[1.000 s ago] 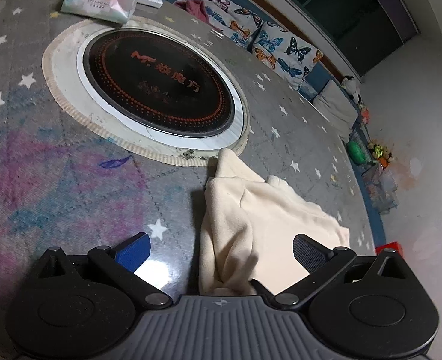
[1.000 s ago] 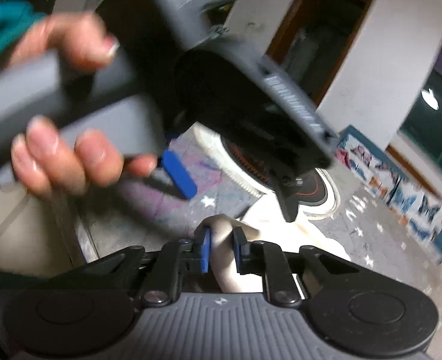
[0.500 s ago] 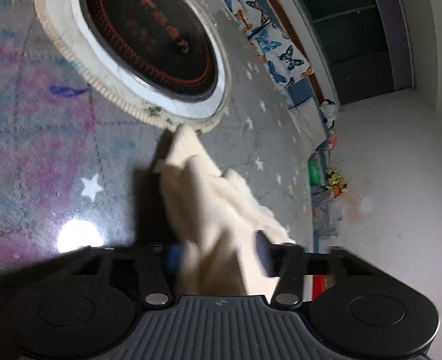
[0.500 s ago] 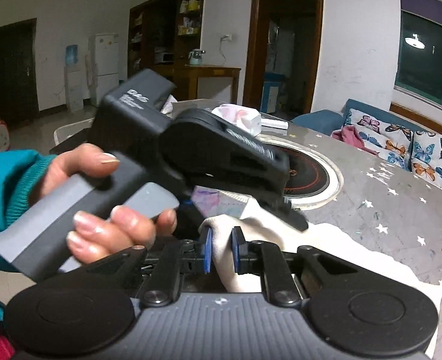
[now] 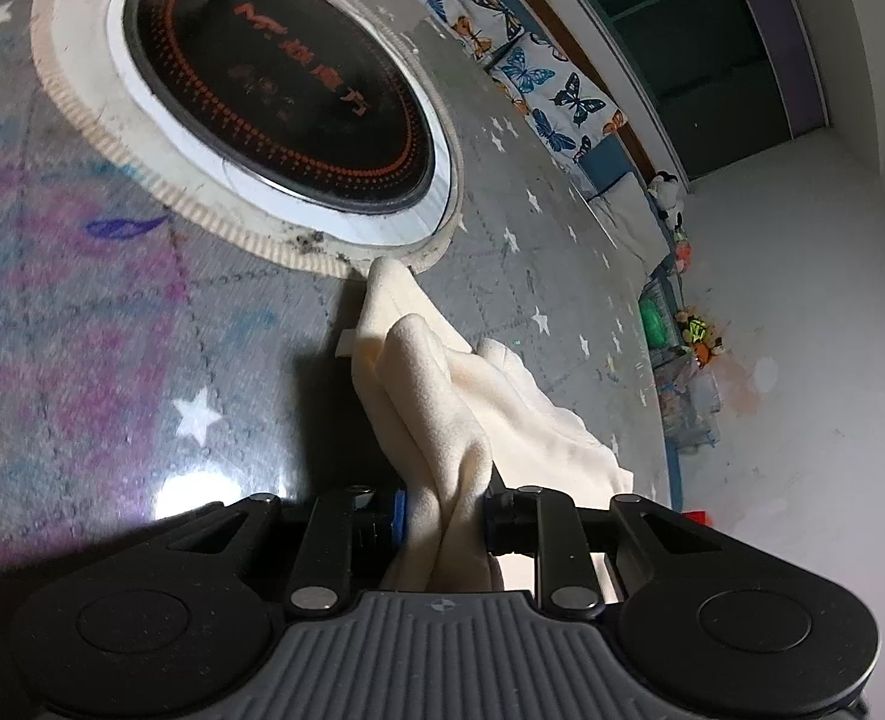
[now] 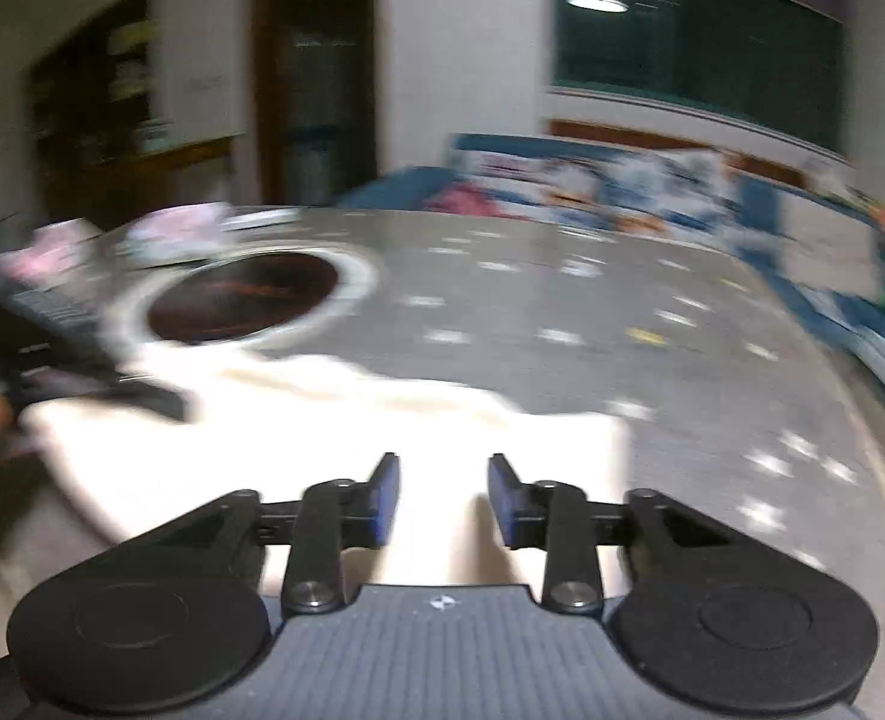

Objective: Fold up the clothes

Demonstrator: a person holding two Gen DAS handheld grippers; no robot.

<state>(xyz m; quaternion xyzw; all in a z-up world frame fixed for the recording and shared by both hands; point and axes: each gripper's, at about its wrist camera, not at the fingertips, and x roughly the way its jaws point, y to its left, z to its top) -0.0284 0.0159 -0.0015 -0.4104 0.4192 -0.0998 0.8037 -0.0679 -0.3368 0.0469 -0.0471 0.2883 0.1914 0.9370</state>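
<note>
Since half a second ago the right gripper (image 6: pixel 442 495) has let go of the cream garment (image 5: pixel 442 414) and stands parted, while the left gripper (image 5: pixel 442 516) has stayed clamped on a bunched fold. In the left wrist view the cloth trails from the jaws across the star-patterned table (image 5: pixel 112 312) to the round cooktop (image 5: pixel 274 90). The right wrist view is badly blurred; the garment (image 6: pixel 334 420) lies just ahead of the fingers, its near edge hidden by them.
</note>
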